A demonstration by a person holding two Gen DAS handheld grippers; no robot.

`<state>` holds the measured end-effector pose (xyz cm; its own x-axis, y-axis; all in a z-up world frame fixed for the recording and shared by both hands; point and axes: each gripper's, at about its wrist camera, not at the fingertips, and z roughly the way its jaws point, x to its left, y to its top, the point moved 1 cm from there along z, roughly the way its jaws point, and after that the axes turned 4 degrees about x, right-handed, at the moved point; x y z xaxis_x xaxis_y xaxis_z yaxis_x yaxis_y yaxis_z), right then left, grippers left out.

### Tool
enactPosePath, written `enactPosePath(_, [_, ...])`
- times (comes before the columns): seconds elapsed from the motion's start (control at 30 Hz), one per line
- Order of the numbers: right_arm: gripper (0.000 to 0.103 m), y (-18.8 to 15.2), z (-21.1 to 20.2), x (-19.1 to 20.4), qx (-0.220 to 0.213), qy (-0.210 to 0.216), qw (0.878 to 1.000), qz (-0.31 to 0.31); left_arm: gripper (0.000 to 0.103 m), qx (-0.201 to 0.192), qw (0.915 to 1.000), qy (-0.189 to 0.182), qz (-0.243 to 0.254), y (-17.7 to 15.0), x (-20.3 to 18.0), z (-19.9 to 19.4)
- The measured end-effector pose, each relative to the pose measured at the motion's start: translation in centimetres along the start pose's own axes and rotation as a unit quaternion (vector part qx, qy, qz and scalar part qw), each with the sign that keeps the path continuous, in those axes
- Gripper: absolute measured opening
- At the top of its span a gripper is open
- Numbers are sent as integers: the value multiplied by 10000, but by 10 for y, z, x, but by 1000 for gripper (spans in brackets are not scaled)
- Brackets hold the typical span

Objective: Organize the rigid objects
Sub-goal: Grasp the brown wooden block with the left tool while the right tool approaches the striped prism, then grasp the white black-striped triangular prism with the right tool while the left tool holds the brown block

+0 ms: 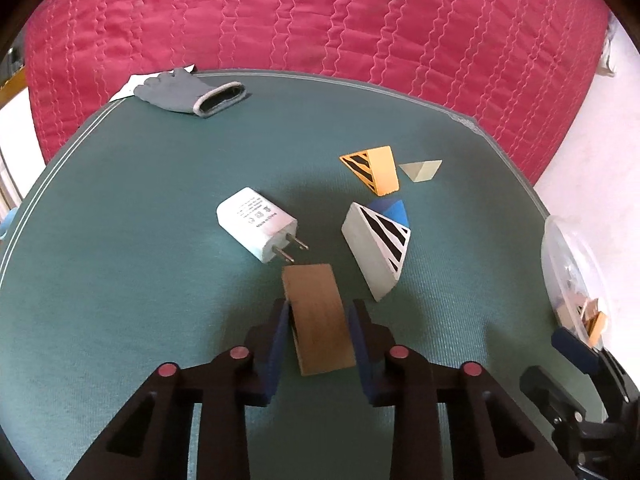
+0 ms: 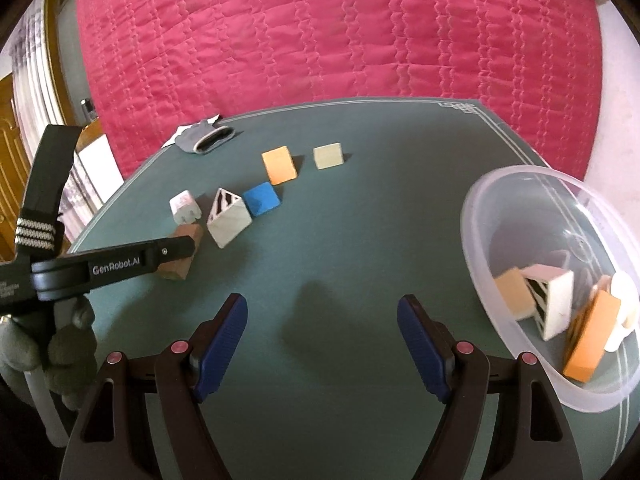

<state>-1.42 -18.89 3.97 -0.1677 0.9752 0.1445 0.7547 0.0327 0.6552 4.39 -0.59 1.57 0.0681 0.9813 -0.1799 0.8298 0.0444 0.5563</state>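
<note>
Left wrist view, left gripper [image 1: 318,320] clamped on brown wooden block [image 1: 318,320] on green counter [image 1: 120,240], just before white charger [image 1: 260,224] (prongs toward block), right wrist view, right gripper [image 2: 322,334] spread wide, holding nothing, clear bowl [image 2: 480,208] well right of charger [image 2: 184,208].

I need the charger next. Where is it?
The white charger lies mid-table in the left wrist view, just beyond the brown block, left of the striped white wedge.

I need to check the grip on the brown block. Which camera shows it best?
The left wrist view: the brown block sits centred between the left gripper fingers, both pads against its sides. The right wrist view shows it only sidelong, partly hidden behind that gripper's finger.
</note>
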Motion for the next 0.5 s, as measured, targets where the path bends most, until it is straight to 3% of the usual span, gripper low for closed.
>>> enactPosePath(0.5, [78, 41, 49, 39, 280, 426, 9985, -177, 30, -145, 9995, 257, 95, -10, 21, -17])
